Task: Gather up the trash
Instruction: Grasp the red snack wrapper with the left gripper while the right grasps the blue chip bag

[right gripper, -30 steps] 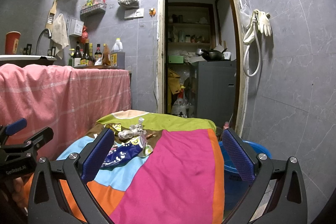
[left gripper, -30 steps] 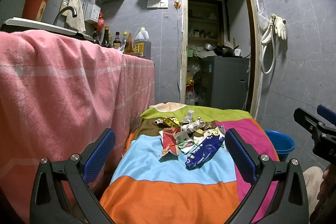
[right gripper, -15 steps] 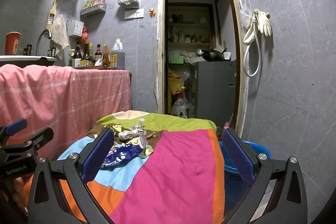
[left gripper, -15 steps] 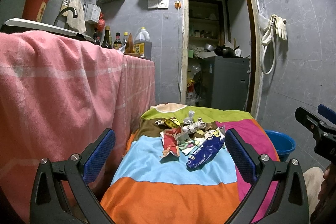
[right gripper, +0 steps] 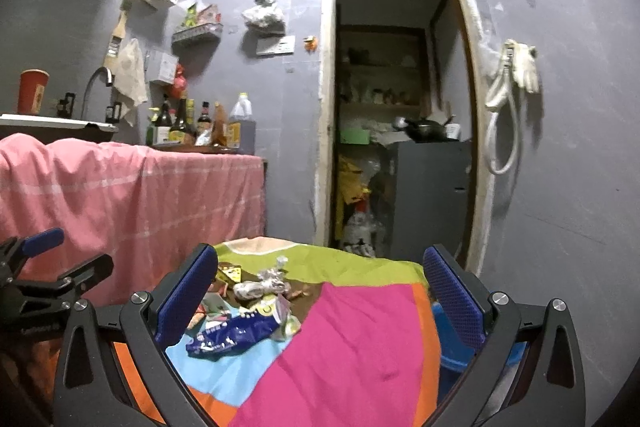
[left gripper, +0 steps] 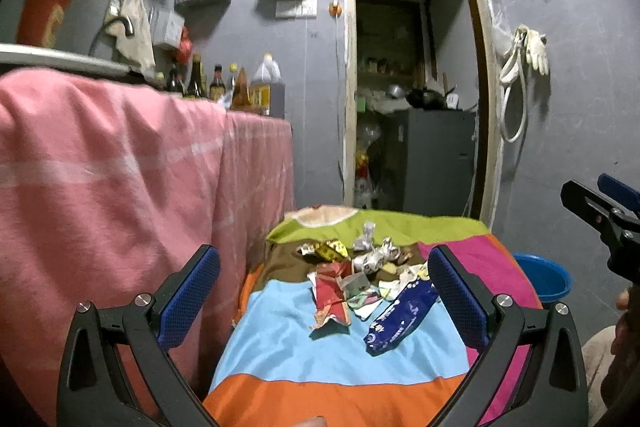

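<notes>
A heap of trash lies on a small table under a multicoloured cloth [left gripper: 280,339]: a blue snack wrapper [left gripper: 400,319] [right gripper: 232,335], a red torn wrapper [left gripper: 332,291], crumpled foil [left gripper: 374,255] [right gripper: 260,285] and a yellow wrapper [left gripper: 330,249]. My left gripper [left gripper: 324,287] is open, held short of the heap with the trash framed between its blue pads. My right gripper [right gripper: 320,291] is open too, above the pink patch of the cloth, with the heap at its left finger. Nothing is held in either.
A blue bucket [left gripper: 546,277] [right gripper: 452,339] stands on the floor right of the table. A counter draped in pink cloth [left gripper: 120,179] rises on the left, with bottles [left gripper: 208,83] on top. An open doorway [left gripper: 412,99] lies behind. A hand [left gripper: 624,331] shows at right.
Both views have shifted slightly and blurred; the left camera sits a little closer to the heap. Both grippers stay open and the trash has not moved.
</notes>
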{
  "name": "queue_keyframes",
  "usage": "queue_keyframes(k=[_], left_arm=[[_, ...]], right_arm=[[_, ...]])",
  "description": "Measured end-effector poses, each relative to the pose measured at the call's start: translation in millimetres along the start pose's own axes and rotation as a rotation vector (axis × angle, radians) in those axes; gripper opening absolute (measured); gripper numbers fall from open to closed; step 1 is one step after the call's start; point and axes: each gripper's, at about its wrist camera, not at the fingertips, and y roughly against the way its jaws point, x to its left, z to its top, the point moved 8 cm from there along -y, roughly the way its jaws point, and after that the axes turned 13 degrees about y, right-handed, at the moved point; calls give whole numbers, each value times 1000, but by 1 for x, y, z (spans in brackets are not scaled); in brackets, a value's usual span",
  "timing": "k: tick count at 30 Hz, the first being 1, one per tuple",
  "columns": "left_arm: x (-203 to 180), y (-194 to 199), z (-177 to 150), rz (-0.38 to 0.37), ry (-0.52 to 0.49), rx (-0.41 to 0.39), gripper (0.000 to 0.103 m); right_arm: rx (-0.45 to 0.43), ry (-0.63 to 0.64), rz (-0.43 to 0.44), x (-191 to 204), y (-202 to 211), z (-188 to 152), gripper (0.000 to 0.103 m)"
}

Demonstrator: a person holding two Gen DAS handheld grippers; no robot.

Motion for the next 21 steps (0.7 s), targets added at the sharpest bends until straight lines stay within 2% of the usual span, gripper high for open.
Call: queue_keyframes(k=[7,15,18,20,21], left_arm=[[19,-43,-9,43,36,113,102],[30,-76,-22,32,94,221,99],[29,-91,-31,30,74,286,87],[30,-100,-38,22,74,334,73],[32,-106,-42,15,82,369,71]], right_arm=[[70,-2,53,1,-47,-16,103],[189,-3,185,19,-92,-45,103],[245,-8,228,25,-107,-57,91],[285,-10,258,28,-117,-66,76],[309,-17,277,29,-122,-71,69]])
